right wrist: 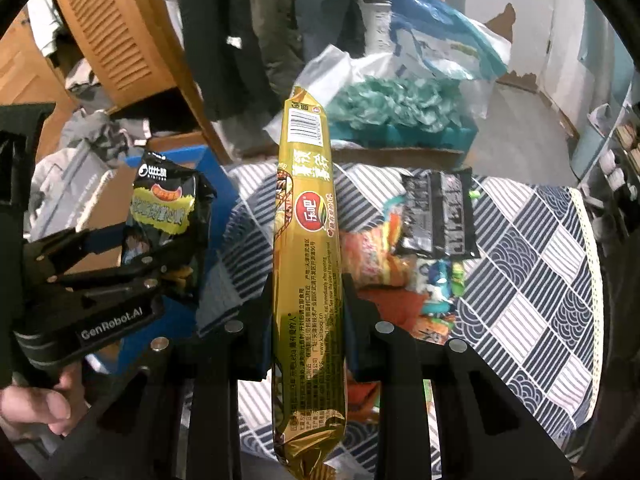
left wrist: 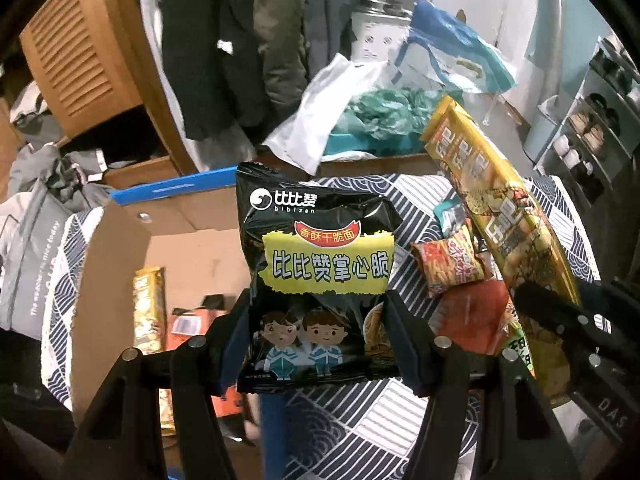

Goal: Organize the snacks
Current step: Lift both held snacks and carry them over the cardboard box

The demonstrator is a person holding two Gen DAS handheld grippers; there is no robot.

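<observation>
My left gripper (left wrist: 318,340) is shut on a black noodle-snack bag (left wrist: 316,264) with yellow lettering, held upright above the patterned tablecloth (left wrist: 360,424). In the right wrist view the same black bag (right wrist: 168,208) shows at the left, with the left gripper (right wrist: 160,268) clamped on it. My right gripper (right wrist: 306,312) is shut on a long gold snack pack (right wrist: 306,240), held upright by its middle. That gold pack (left wrist: 500,220) leans at the right of the left wrist view. Red and orange snack packs (left wrist: 452,268) lie on the cloth between the two grippers.
An open cardboard box (left wrist: 120,248) with a gold pack (left wrist: 150,312) and an orange pack inside stands at the left. A black pack (right wrist: 440,216) and colourful packs (right wrist: 380,248) lie on the cloth. Plastic bags (right wrist: 400,104) and hanging clothes stand behind. A hand (right wrist: 36,404) holds the left gripper.
</observation>
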